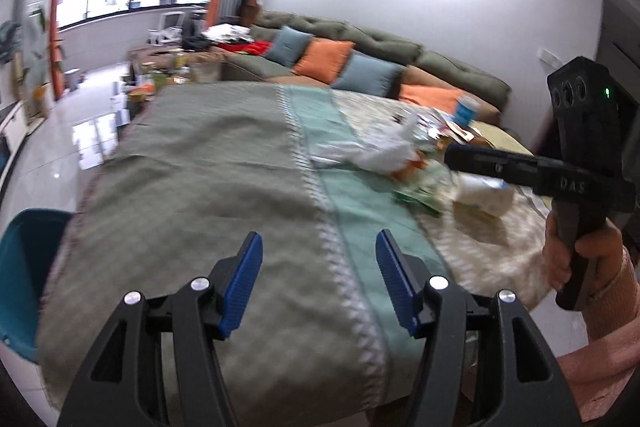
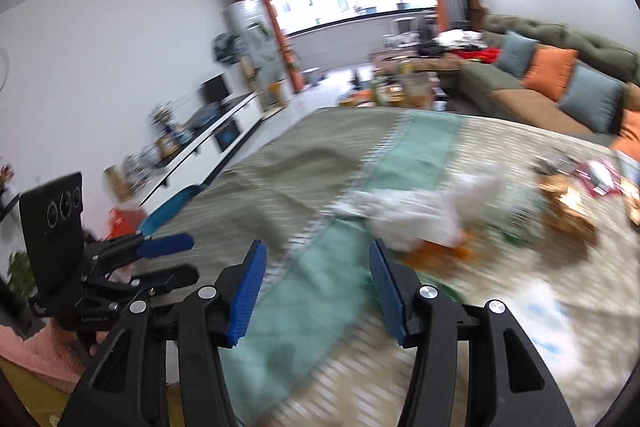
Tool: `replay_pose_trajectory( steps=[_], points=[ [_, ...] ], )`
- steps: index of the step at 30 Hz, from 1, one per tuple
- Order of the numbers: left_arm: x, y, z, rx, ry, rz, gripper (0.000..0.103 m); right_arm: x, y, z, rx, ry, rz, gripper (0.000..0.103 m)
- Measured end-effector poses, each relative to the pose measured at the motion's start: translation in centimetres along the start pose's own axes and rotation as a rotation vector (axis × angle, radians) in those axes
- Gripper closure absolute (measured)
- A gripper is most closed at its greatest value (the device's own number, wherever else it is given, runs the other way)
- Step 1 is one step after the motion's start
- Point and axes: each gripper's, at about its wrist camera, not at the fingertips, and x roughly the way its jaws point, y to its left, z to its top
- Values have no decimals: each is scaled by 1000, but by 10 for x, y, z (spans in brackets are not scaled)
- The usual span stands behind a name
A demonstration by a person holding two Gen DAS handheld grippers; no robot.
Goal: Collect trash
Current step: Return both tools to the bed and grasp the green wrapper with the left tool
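A pile of trash lies on the right part of the clothed table point(image 1: 192, 163): a crumpled white plastic bag point(image 1: 384, 151), a green wrapper point(image 1: 420, 193), a white carton point(image 1: 486, 193) and a blue-and-white cup point(image 1: 466, 109). My left gripper point(image 1: 318, 277) is open and empty above the near table edge, left of the pile. My right gripper point(image 2: 316, 287) is open and empty, hovering just short of the white bag point(image 2: 424, 215). The right gripper also shows in the left wrist view point(image 1: 456, 157) and the left gripper in the right wrist view point(image 2: 176, 259). Both views are motion-blurred.
A teal chair point(image 1: 24, 267) stands at the table's left corner. A green sofa point(image 1: 360, 47) with orange and blue cushions runs behind the table. A cluttered coffee table point(image 1: 172, 71) and a white TV cabinet point(image 2: 208, 143) stand further off.
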Motion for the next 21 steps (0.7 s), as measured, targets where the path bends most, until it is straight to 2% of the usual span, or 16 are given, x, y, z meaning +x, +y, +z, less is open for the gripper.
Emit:
replay_pose_trajectory(
  steps=[6, 9, 16, 21],
  points=[
    [23, -30, 2, 70, 37, -64, 43, -44, -51, -12, 94, -67, -141, 49],
    [38, -42, 9, 92, 53, -86, 43, -54, -71, -18, 137, -75, -186, 47],
    [68, -67, 23, 112, 95, -130, 43, -51, -94, -38, 200, -47, -178, 34],
    [87, -83, 31, 139, 119, -134, 42, -47, -104, -48, 244, -29, -151, 31]
  ],
)
